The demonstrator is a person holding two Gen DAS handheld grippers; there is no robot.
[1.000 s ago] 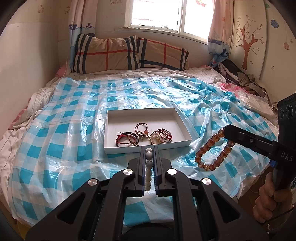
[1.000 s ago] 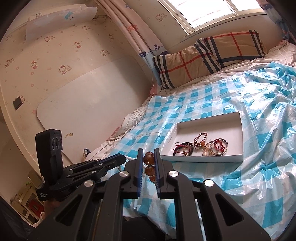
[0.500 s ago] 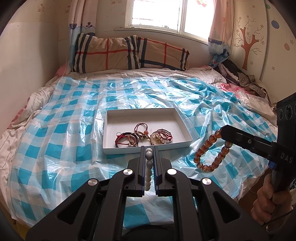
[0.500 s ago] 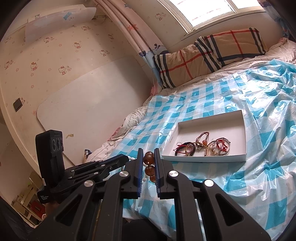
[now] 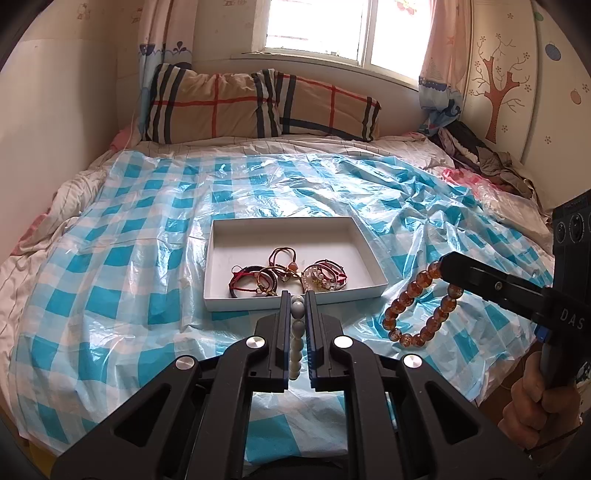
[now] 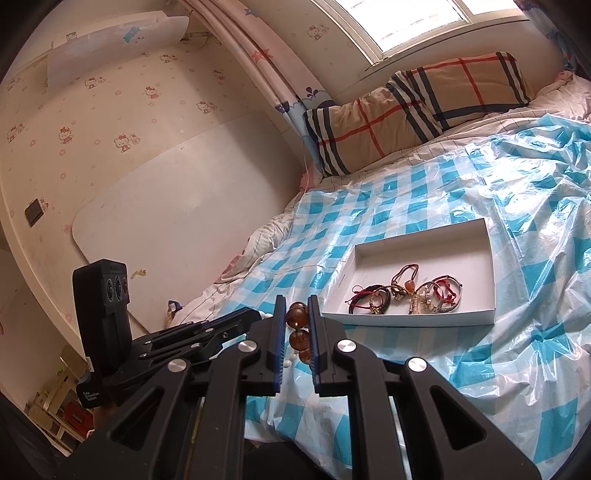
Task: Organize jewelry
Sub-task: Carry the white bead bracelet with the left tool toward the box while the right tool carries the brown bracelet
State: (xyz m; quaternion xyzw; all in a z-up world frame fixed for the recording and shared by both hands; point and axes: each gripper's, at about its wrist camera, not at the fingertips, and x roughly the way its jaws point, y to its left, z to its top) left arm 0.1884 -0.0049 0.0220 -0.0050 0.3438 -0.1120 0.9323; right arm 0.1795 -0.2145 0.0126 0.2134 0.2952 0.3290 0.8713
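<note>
The amber bead bracelet hangs as a loop from the right gripper, whose fingers are closed on its beads, just right of the white tray; the left gripper is closed on a white bead strand just before the tray's near wall. The tray, holding tangled red and dark bracelets, sits mid-bed on a crinkled blue-checked plastic sheet. Bare sheet surrounds it, with plaid pillows under the window.

Glossy plastic over cloth
Checked sheet shiny, crinkled (thin film); amber beads glassy; tray matt card.
</note>
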